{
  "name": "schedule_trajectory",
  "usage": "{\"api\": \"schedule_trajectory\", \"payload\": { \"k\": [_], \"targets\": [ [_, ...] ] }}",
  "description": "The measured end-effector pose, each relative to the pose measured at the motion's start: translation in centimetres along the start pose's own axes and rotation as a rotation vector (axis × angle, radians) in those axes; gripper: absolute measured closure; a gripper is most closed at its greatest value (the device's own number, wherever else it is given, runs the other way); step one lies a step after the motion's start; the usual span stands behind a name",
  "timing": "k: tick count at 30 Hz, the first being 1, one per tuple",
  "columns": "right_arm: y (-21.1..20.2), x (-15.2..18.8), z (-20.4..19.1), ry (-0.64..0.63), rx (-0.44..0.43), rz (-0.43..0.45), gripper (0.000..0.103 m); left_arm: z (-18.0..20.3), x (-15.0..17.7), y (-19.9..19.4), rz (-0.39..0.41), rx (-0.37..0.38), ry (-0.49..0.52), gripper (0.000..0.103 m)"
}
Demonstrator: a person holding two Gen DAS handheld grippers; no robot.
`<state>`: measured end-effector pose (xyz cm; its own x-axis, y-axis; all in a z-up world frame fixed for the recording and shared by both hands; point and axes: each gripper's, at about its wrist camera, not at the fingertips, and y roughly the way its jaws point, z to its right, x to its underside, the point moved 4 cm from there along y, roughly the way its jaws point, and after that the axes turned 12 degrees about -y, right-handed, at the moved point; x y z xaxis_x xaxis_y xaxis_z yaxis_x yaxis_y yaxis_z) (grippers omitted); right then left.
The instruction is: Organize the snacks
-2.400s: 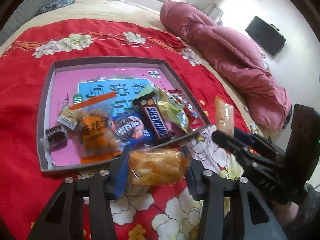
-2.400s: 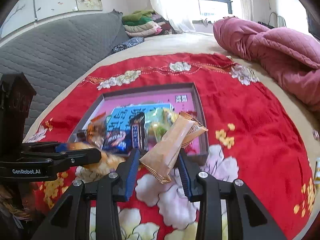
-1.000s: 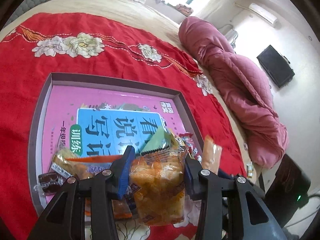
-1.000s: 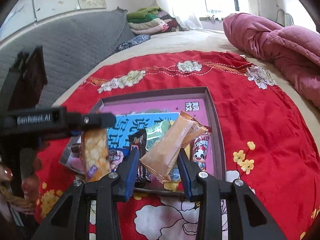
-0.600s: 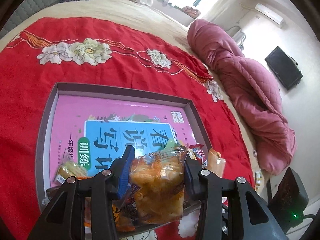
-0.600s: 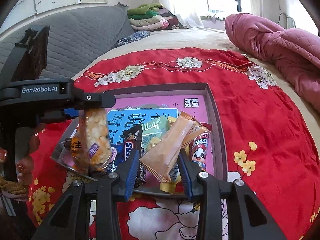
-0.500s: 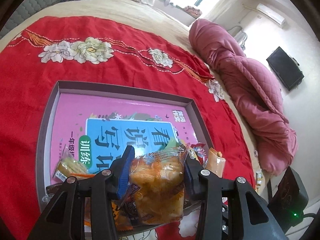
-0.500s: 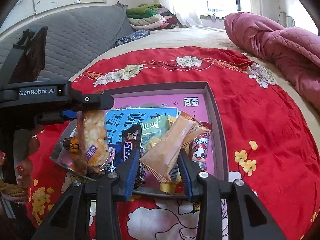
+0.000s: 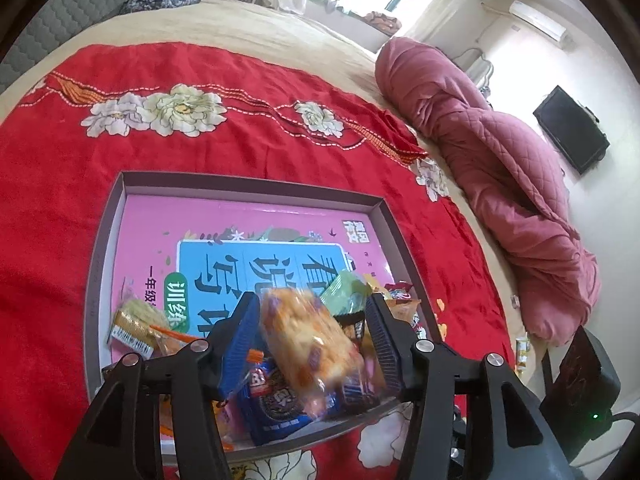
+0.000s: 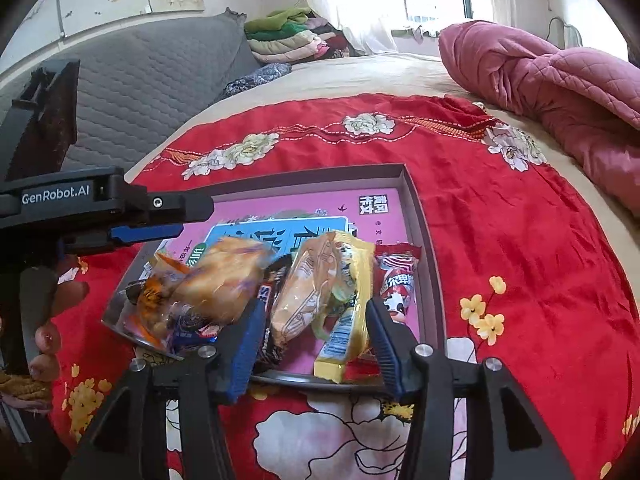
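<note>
Sunlit bedroom: a red floral bedspread (image 10: 520, 216) covers the bed, and on it sits a shallow grey tray (image 9: 248, 184) lined with a pink-and-blue sheet printed in large Chinese characters. Snacks are heaped at the tray's near end.

Both pairs of tongs have just been opening. Between the spread blue pads of the left tongs (image 9: 310, 344), a clear bag of golden puffed snack (image 9: 308, 344) shows motion-blurred and tilted; neither pad appears to press on it, though the blur makes that hard to settle. From the right wrist view the same bag (image 10: 224, 276) lies on top of the heap at the tray's left, below the left tongs' arm, which carries the lettering "GenRobot.AI". A person's fingers (image 10: 52, 320) grip that handle.

The right tongs (image 10: 316, 332) stand parted around a tan wafer packet (image 10: 308, 288), which lies on the pile, overlapping a yellow wrapper (image 10: 344, 340); the pads sit clear of it on both sides. Just right of it lies a red packet with a cartoon cow (image 10: 396, 284).

Only the left wrist view shows a blue Oreo pack (image 9: 276, 404) under the puffed snack, a barcoded noodle packet (image 9: 136, 324) at the tray's left, and a wall-mounted screen (image 9: 572, 130) beyond the rumpled pink quilt (image 9: 500, 168). Only the right wrist view shows folded clothes (image 10: 288, 36) stacked by the window.
</note>
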<state>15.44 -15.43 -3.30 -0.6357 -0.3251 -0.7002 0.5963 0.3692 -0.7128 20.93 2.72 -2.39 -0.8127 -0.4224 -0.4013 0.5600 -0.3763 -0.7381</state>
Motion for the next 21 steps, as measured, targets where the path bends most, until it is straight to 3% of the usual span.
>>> {"api": "schedule_trajectory", "payload": {
  "k": [5, 9, 13, 21],
  "targets": [
    [-0.7, -0.2, 0.1, 0.005, -0.001, 0.017, 0.051, 0.1, 0.2, -0.6, 0.008, -0.005, 0.007, 0.045],
    [-1.2, -0.4, 0.1, 0.004, -0.001, 0.031, 0.05, 0.4, 0.4, -1.2, 0.018, -0.013, 0.023, 0.037],
    [-1.8, -0.6, 0.1, 0.004, 0.002, 0.044, 0.043, 0.7, 0.7, -1.8, 0.026, -0.022, 0.036, 0.037],
    [-2.8, -0.8, 0.2, 0.003, 0.009, 0.066, 0.038, 0.8, 1.4, -2.8, 0.04, -0.061, 0.06, 0.034]
  ]
}}
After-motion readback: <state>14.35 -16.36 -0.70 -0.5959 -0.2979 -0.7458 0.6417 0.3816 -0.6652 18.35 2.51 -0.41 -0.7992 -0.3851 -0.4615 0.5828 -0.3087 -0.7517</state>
